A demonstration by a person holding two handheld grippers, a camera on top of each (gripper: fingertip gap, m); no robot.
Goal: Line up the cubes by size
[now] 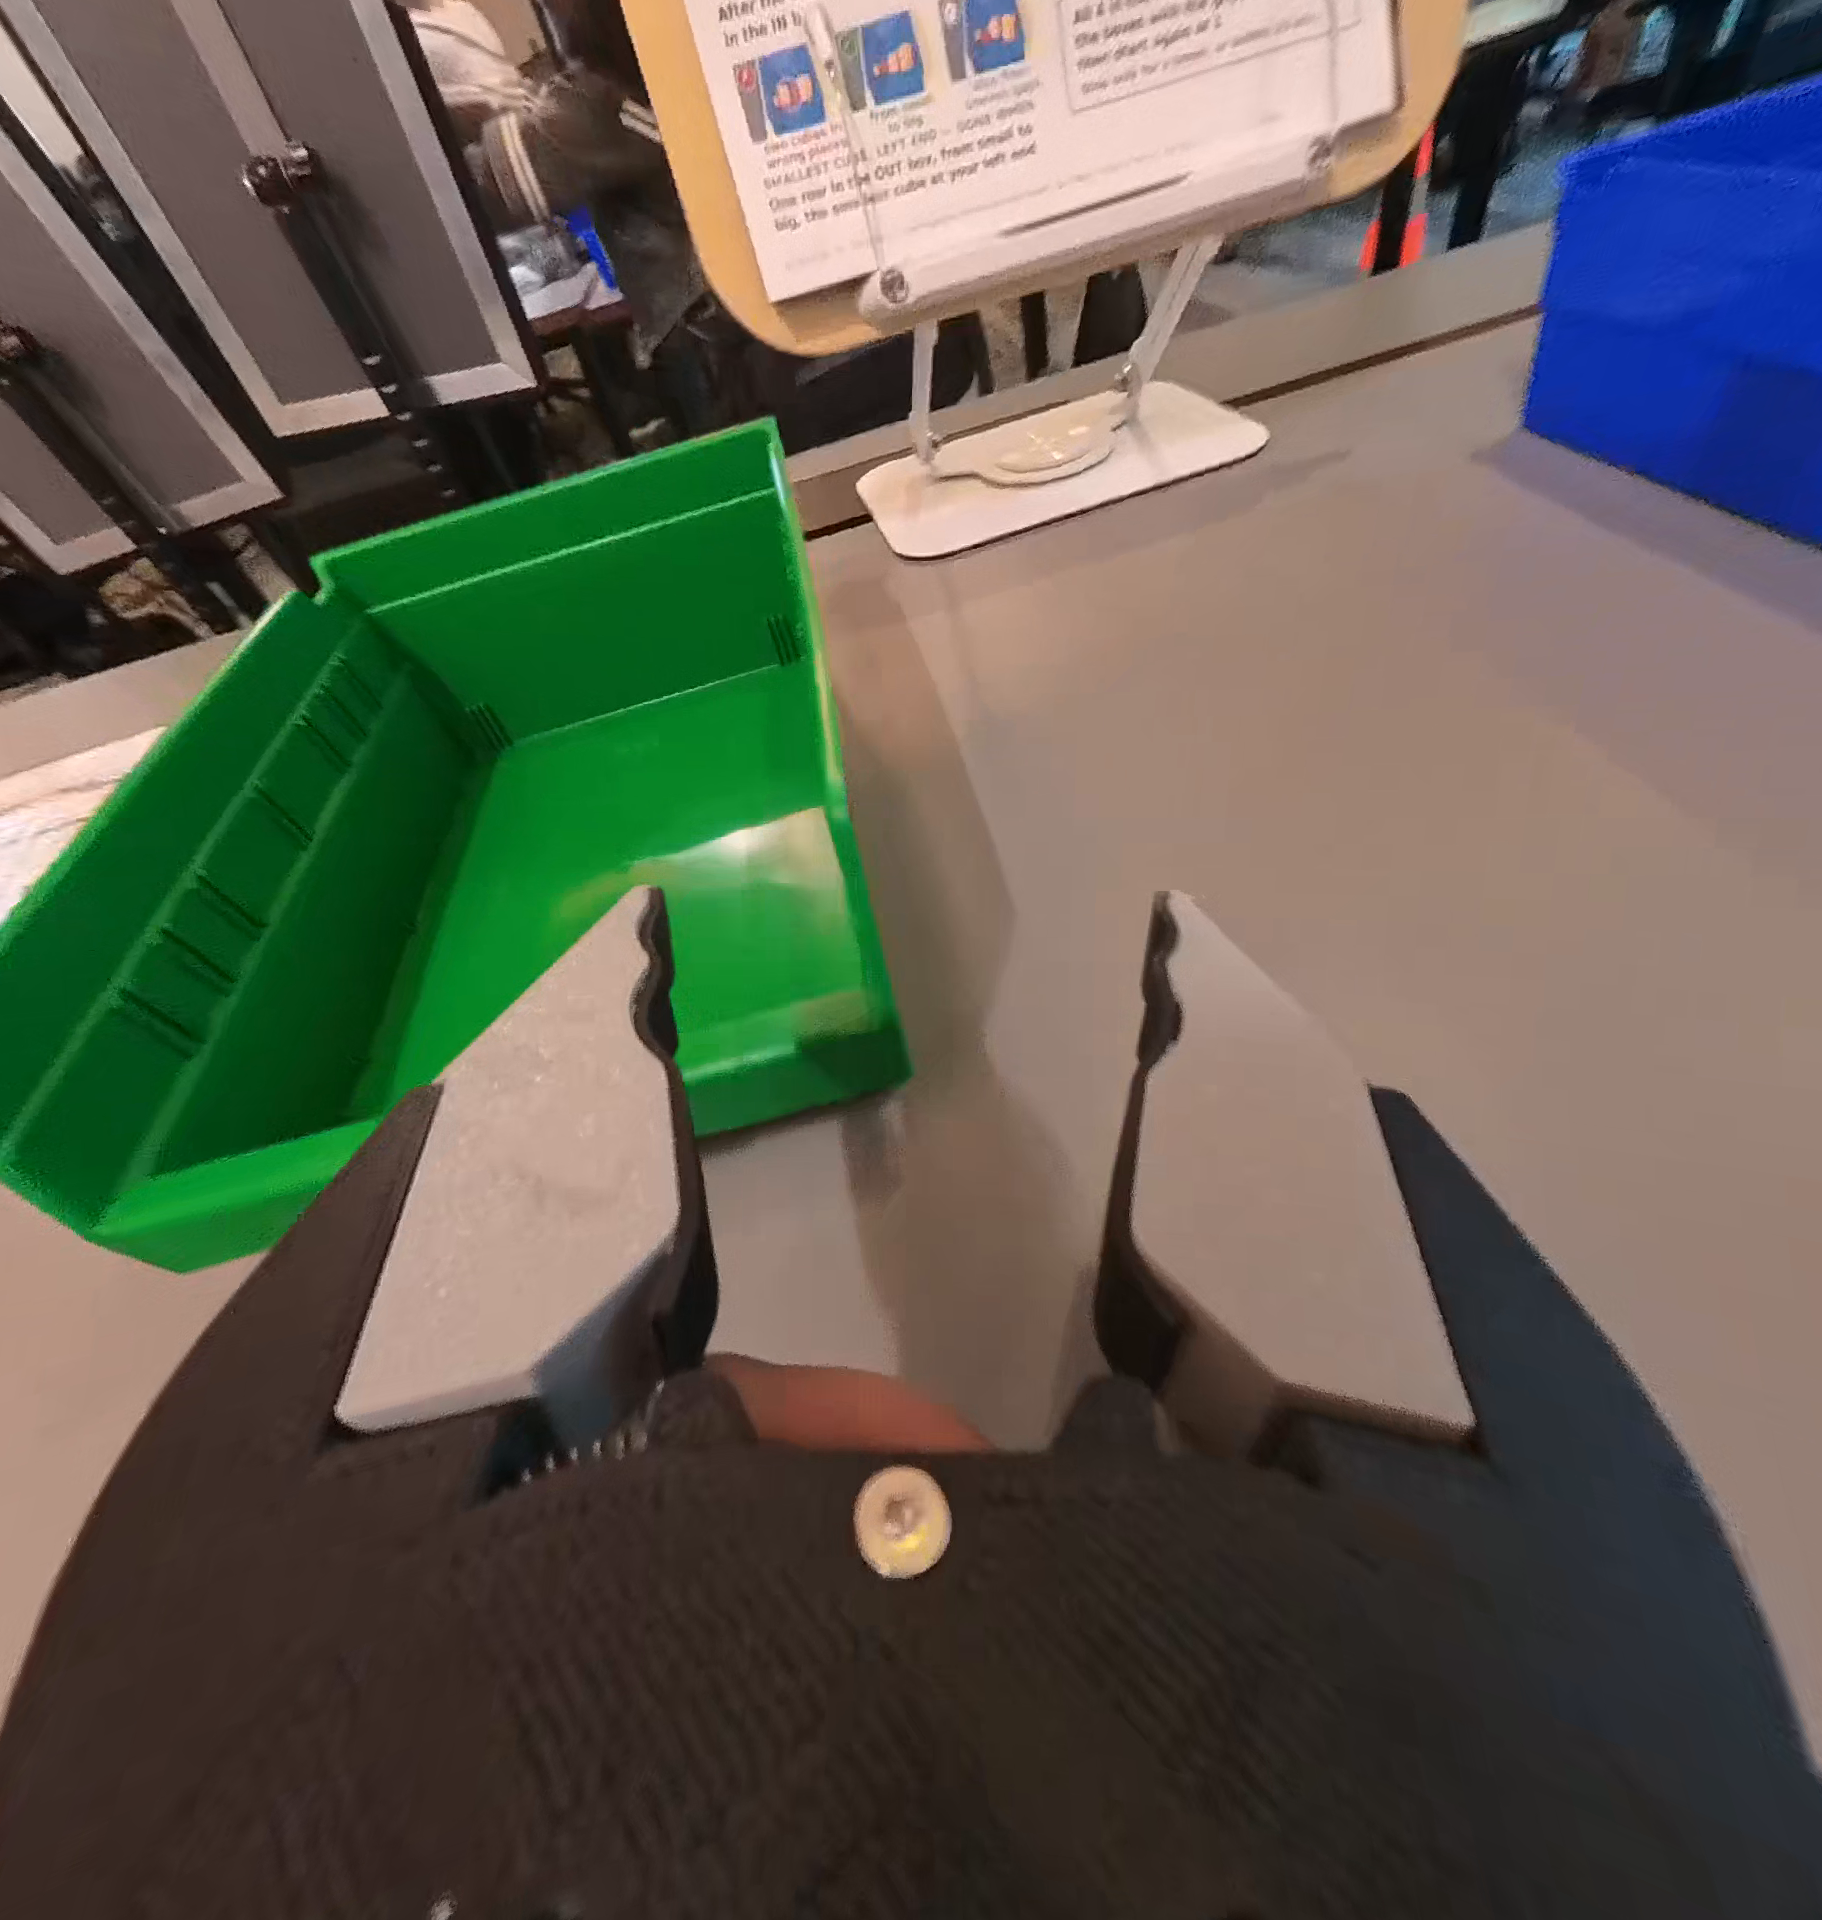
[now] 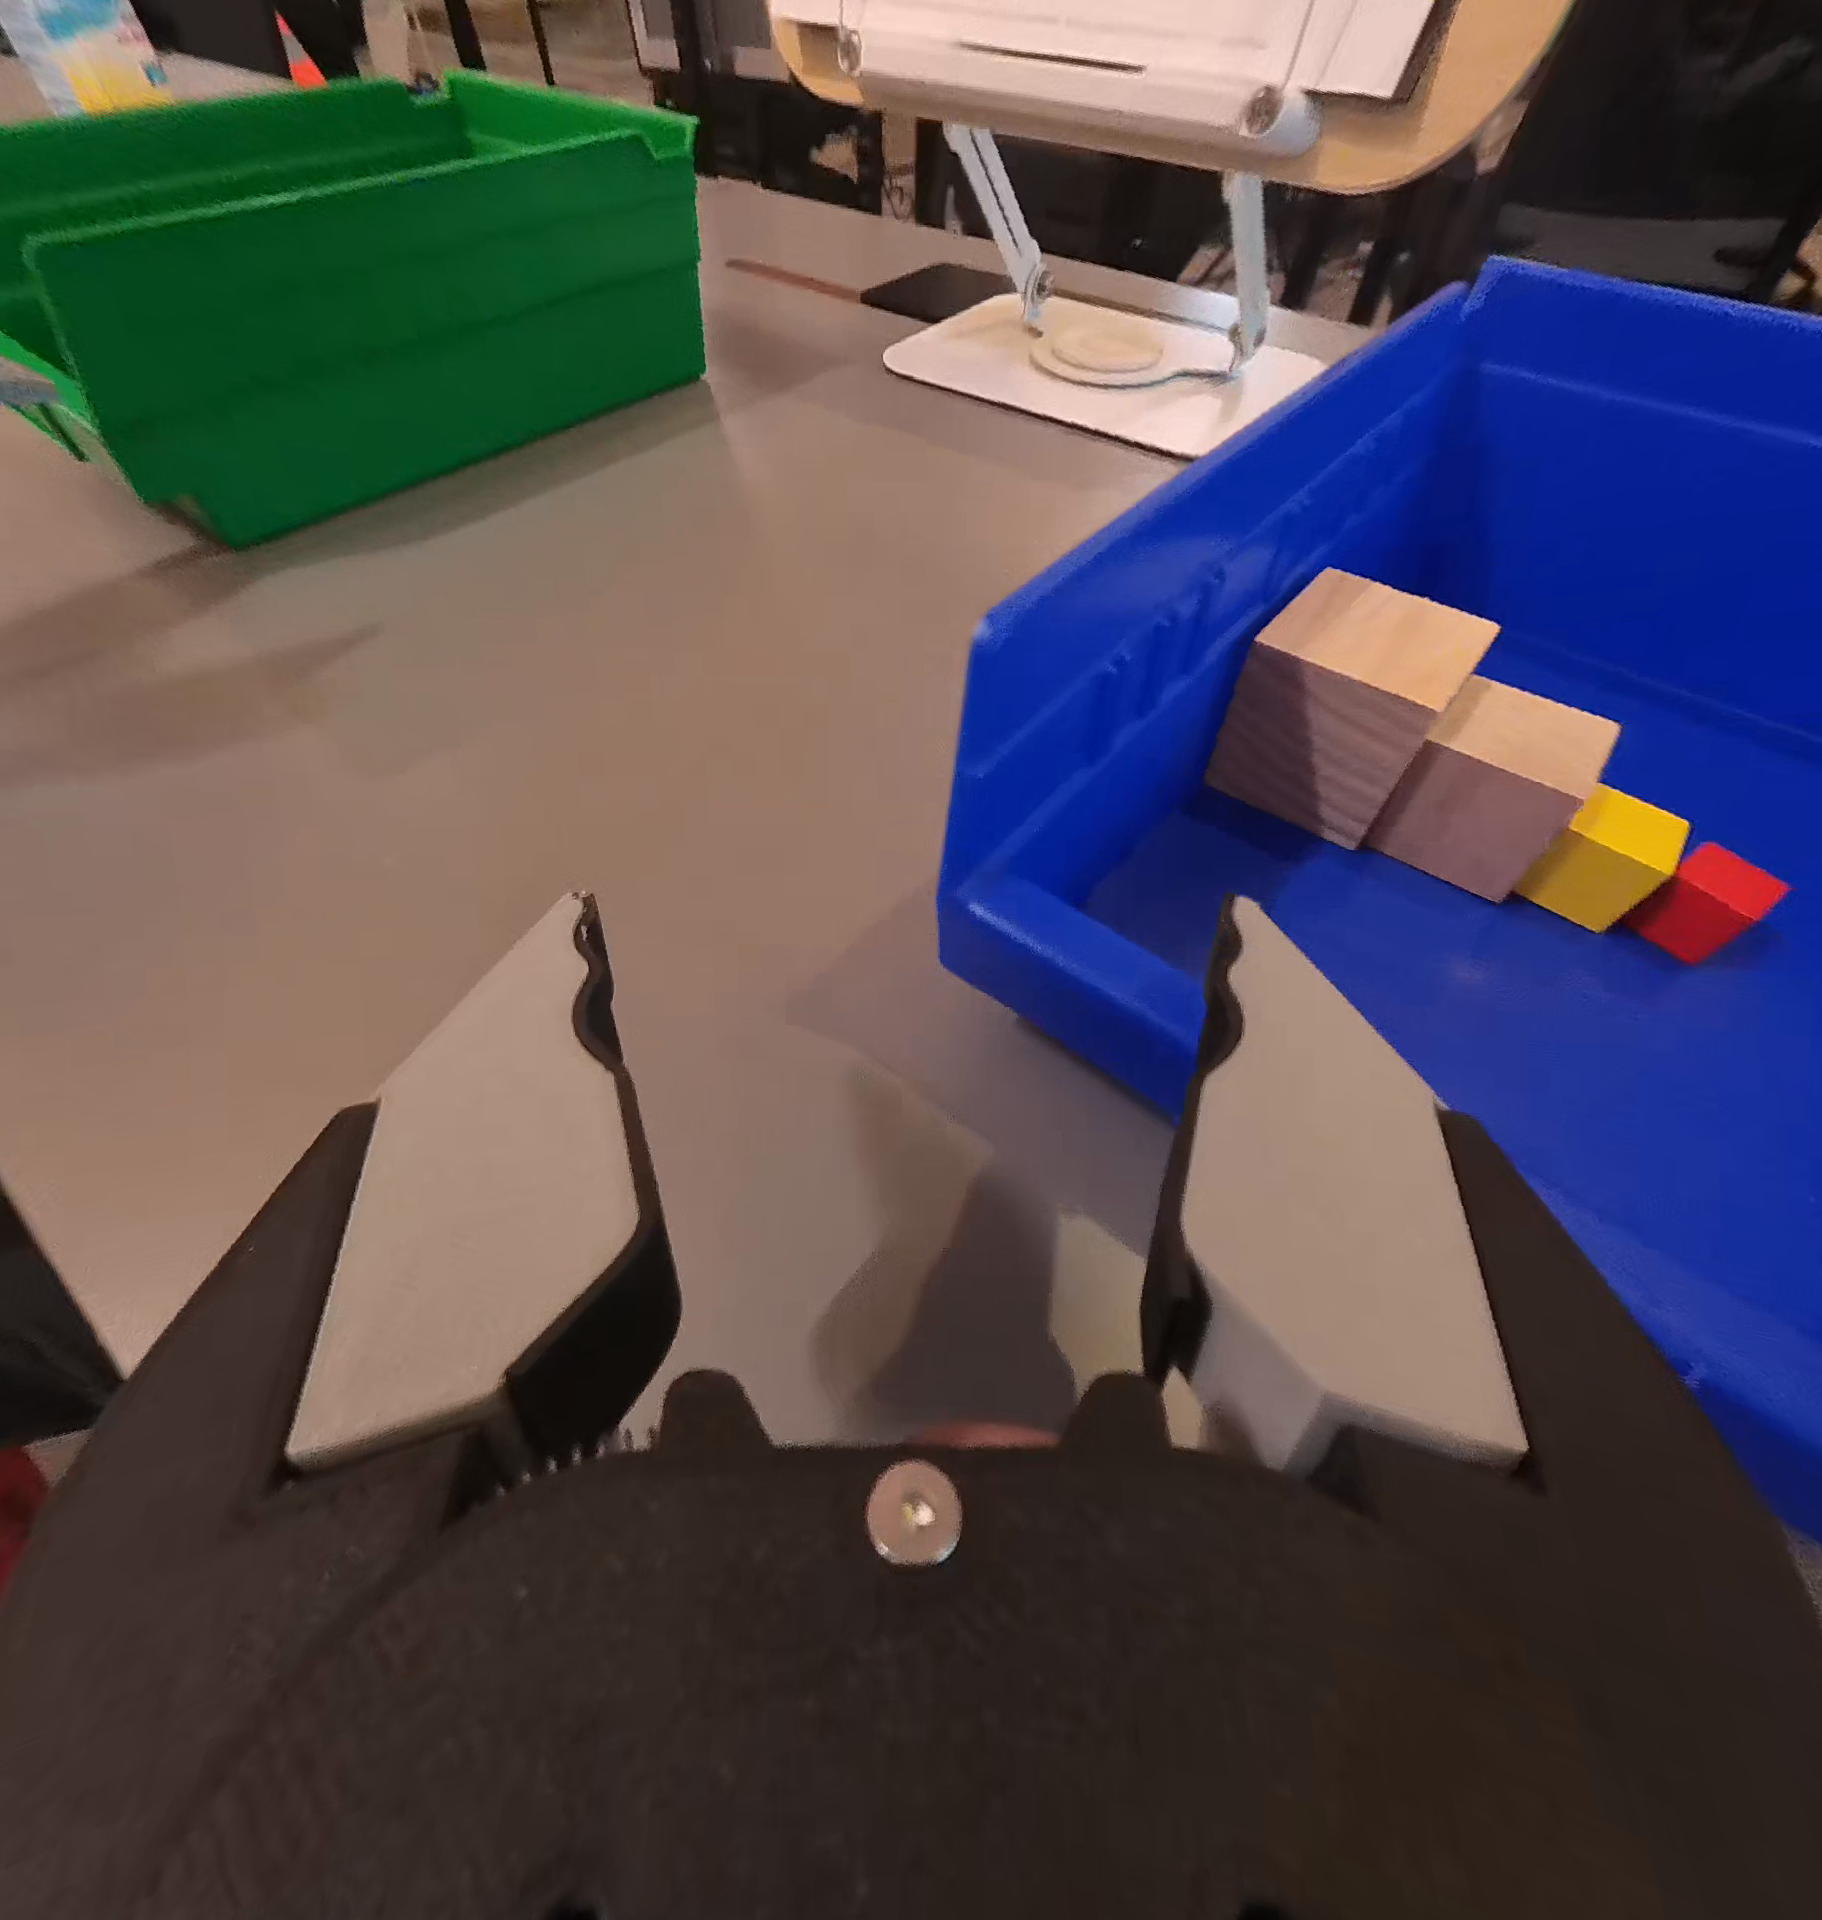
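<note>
In the right wrist view a blue bin (image 2: 1052, 935) holds a row of cubes touching side to side: a large wooden cube (image 2: 1343, 707), a smaller wooden cube (image 2: 1499, 790), a yellow cube (image 2: 1613, 857) and a small red cube (image 2: 1707, 899). My right gripper (image 2: 907, 914) is open and empty, above the table at the bin's near left corner. My left gripper (image 1: 907, 909) is open and empty, over the near right corner of a green bin (image 1: 574, 623) that shows no cubes inside. The blue bin (image 1: 1707, 322) shows at the far right of the left wrist view.
A white stand (image 1: 1063, 468) holding an instruction sheet (image 1: 1042, 125) stands at the table's back; it also shows in the right wrist view (image 2: 1104, 364). The green bin (image 2: 367, 343) sits at the left. Grey table (image 2: 574, 727) lies between the bins. Cabinets stand beyond the table edge.
</note>
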